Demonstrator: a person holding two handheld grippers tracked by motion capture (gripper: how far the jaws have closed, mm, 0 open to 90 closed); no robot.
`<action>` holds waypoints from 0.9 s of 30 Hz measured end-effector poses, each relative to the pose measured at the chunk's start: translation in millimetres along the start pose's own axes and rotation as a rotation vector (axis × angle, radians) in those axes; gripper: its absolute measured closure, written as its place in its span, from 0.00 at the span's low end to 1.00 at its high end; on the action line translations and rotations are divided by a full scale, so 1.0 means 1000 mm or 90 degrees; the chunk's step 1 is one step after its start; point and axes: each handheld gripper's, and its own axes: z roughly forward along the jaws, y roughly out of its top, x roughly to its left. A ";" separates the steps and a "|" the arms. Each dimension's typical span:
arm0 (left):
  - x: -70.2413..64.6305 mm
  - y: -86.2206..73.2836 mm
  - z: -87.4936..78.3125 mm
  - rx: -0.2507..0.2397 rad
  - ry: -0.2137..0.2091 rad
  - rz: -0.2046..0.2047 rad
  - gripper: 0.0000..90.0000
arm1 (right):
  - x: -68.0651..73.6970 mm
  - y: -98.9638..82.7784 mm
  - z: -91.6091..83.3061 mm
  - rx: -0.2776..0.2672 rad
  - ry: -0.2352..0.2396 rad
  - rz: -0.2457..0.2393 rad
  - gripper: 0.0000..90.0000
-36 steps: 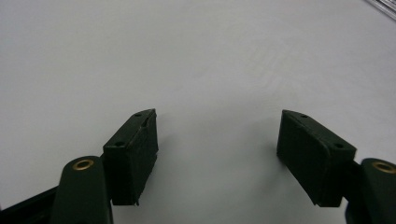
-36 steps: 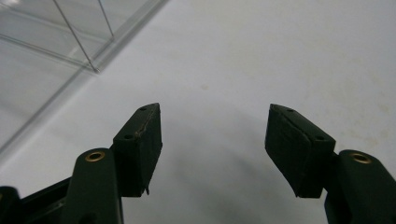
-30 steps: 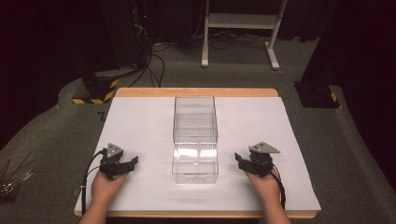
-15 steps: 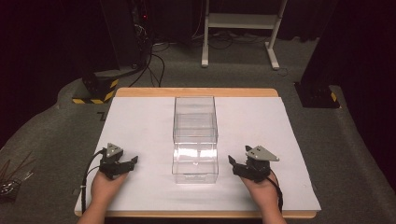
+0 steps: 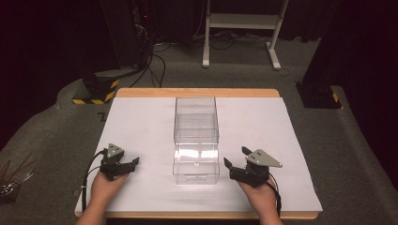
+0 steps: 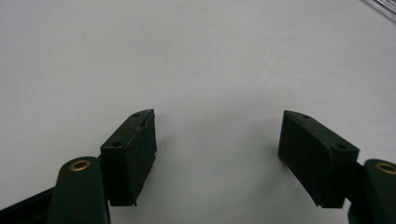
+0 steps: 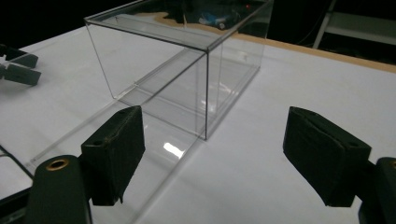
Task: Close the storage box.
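The right gripper [image 5: 238, 166] has its jaws spread wide with nothing between them, and the clear box [image 7: 187, 70] stands just ahead of its left jaw on the white sheet [image 7: 289, 93]. The left gripper [image 5: 127, 164] is likewise spread and empty over bare sheet, the box off beyond its right jaw.

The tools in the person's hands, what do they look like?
Each tool, the left tool and the right tool, is black with two chunky jaws, brass-coloured rivets, a grey three-cornered plate on top and a black cable trailing back. The forearms look bare, with no sleeves.
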 end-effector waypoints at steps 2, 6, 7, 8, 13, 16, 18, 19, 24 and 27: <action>0.000 0.000 0.000 0.000 0.002 0.002 0.31 | 0.001 0.001 -0.001 -0.002 0.003 0.002 0.23; 0.000 0.000 0.000 0.000 0.006 0.004 0.30 | 0.008 0.005 -0.003 -0.015 0.023 0.002 0.22; 0.000 0.000 0.000 0.000 0.007 0.004 0.30 | 0.008 0.005 -0.003 -0.015 0.023 0.002 0.22; -0.001 0.000 0.000 0.002 0.007 0.004 0.30 | 0.009 0.006 -0.005 -0.022 0.027 0.003 0.22; -0.002 0.000 0.000 -0.001 0.011 0.005 0.30 | 0.013 0.007 -0.008 -0.026 0.042 0.009 0.22; -0.002 0.000 0.000 -0.001 0.013 0.007 0.30 | 0.017 0.008 -0.009 -0.028 0.052 0.004 0.22; -0.002 0.000 -0.001 -0.002 0.015 0.010 0.30 | 0.021 0.009 -0.009 -0.029 0.058 -0.002 0.22; -0.002 0.000 -0.001 -0.002 0.015 0.009 0.30 | 0.023 0.009 -0.009 -0.031 0.064 -0.002 0.22; -0.001 0.000 0.000 0.000 0.008 0.000 0.29 | 0.032 0.008 -0.008 -0.027 0.089 -0.011 0.21; 0.000 0.000 0.000 0.000 0.008 0.000 0.29 | 0.034 0.008 -0.008 -0.026 0.095 -0.012 0.21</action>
